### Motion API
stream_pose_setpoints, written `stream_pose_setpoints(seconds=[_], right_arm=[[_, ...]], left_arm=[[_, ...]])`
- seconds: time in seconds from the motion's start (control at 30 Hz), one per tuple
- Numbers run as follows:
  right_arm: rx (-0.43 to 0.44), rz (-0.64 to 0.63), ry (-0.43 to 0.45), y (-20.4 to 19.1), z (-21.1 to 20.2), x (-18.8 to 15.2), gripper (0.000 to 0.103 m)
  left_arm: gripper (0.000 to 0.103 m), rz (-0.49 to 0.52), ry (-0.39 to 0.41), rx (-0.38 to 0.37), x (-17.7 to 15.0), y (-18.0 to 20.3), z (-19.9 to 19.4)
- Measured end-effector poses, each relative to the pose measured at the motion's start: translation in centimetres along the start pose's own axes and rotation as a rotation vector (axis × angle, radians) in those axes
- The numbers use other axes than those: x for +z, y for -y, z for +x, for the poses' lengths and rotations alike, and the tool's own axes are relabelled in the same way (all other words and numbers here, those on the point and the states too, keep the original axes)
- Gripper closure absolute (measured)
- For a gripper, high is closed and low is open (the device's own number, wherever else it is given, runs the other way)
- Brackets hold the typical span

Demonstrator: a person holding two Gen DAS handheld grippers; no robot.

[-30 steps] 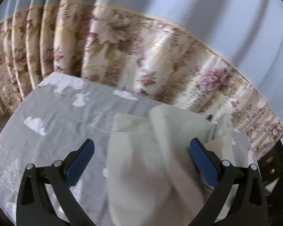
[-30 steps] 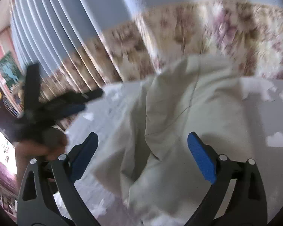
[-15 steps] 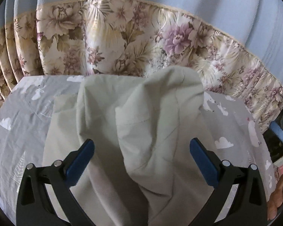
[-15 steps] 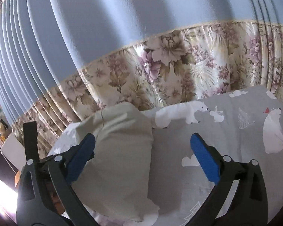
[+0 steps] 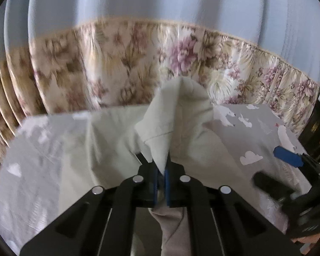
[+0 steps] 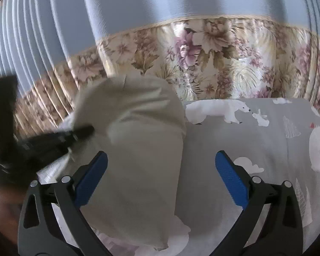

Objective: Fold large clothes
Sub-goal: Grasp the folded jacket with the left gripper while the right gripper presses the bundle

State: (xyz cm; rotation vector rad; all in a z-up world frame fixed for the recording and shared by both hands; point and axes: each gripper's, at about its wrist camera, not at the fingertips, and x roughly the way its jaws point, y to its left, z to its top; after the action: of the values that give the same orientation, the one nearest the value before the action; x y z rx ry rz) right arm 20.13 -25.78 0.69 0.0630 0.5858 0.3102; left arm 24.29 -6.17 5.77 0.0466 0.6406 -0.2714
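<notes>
Your left claw (image 5: 161, 178) is clamped on a fold of the garment (image 5: 181, 115); your right claw (image 6: 160, 179) gapes wide over its edge, bare sheet (image 6: 266, 145) rightward.

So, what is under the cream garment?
The cream garment lies on a grey sheet printed with polar bears and clouds. What the sheet shows beneath the cloth is covered. The left gripper pinches a fold.

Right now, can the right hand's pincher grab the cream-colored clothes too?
Probably yes. The right gripper is open, and the cream garment lies right by its left finger, with nothing between them. The left gripper already pinches a fold of the garment further over, so it shouldn't block the way.
</notes>
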Motion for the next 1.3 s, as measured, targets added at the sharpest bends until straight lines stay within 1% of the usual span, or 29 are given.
stream_pose_setpoints(seconds=[0.17,0.27,0.33,0.47,0.57,0.63,0.7,0.8,0.83,0.87,0.93,0.97,1.03,1.07,1.1,1.13,1.2,1.23,1.27,1.3], right_arm=[[-0.003,-0.022,-0.003,-1.0,0.4,-0.4,0.003],[-0.006,-0.059,-0.007,-2.1,0.8,-0.8,0.003],[-0.005,-0.081,-0.016,-2.7,1.4,-1.2,0.003],[0.011,-0.113,-0.045,-3.9,2.3,-2.0,0.003],[-0.03,-0.181,-0.07,-5.3,3.4,-2.9,0.003],[-0.065,-0.235,-0.091,-6.1,4.3,-3.8,0.003],[-0.082,-0.265,-0.113,-6.5,5.0,-4.4,0.003],[-0.118,-0.306,-0.127,-7.2,5.8,-5.3,0.003],[-0.132,-0.32,-0.126,-7.5,6.0,-5.5,0.003],[-0.148,-0.336,-0.119,-7.9,6.1,-5.8,0.003],[-0.174,-0.356,-0.111,-8.3,6.2,-6.2,0.003],[-0.176,-0.351,-0.111,-8.3,6.3,-6.1,0.003],[-0.156,-0.317,-0.126,-7.7,6.5,-6.0,0.003],[-0.142,-0.3,-0.135,-7.4,6.6,-5.9,0.003],[-0.126,-0.28,-0.144,-7.1,6.7,-5.8,0.003],[-0.115,-0.268,-0.15,-7.0,6.8,-5.7,0.003],[-0.096,-0.248,-0.16,-6.7,6.8,-5.6,0.003],[-0.091,-0.242,-0.163,-6.7,6.9,-5.6,0.003],[-0.082,-0.233,-0.168,-6.6,6.9,-5.6,0.003],[-0.074,-0.226,-0.171,-6.5,6.9,-5.6,0.003]], left_arm=[[0.099,0.067,0.066,0.082,1.1,-0.3,-2.7],[0.099,0.081,0.08,0.132,1.3,-1.5,-3.9],[0.099,0.075,0.074,0.148,1.3,-2.7,-4.2],[0.099,0.042,0.02,0.154,0.6,-5.6,-3.5],[0.099,0.047,-0.056,0.147,-0.4,-6.9,-2.3],[0.098,0.035,-0.105,0.13,-1.2,-7.7,-1.3],[0.098,0.026,-0.168,0.119,-2.4,-8.7,0.1],[0.096,-0.003,-0.233,0.108,-4.2,-9.8,2.5],[0.092,-0.008,-0.248,0.109,-4.5,-9.9,3.0],[0.09,-0.024,-0.251,0.12,-4.8,-10.1,3.3],[0.083,-0.067,-0.242,0.12,-4.5,-10.5,2.6],[0.08,-0.086,-0.227,0.121,-4.3,-10.7,2.0],[0.067,-0.128,-0.177,0.16,-3.7,-11.0,0.2],[0.063,-0.147,-0.147,0.188,-3.5,-11.0,-0.7],[0.054,-0.166,-0.118,0.188,-3.7,-10.8,-1.5],[0.045,-0.184,-0.104,0.166,-4.0,-10.5,-1.9],[0.044,-0.201,-0.098,0.131,-4.3,-9.6,-2.0],[0.04,-0.2,-0.081,0.104,-4.4,-9.0,-2.1],[0.039,-0.182,-0.086,0.067,-4.5,-8.0,-1.8],[0.039,-0.164,-0.099,0.062,-4.6,-7.2,-1.4]])
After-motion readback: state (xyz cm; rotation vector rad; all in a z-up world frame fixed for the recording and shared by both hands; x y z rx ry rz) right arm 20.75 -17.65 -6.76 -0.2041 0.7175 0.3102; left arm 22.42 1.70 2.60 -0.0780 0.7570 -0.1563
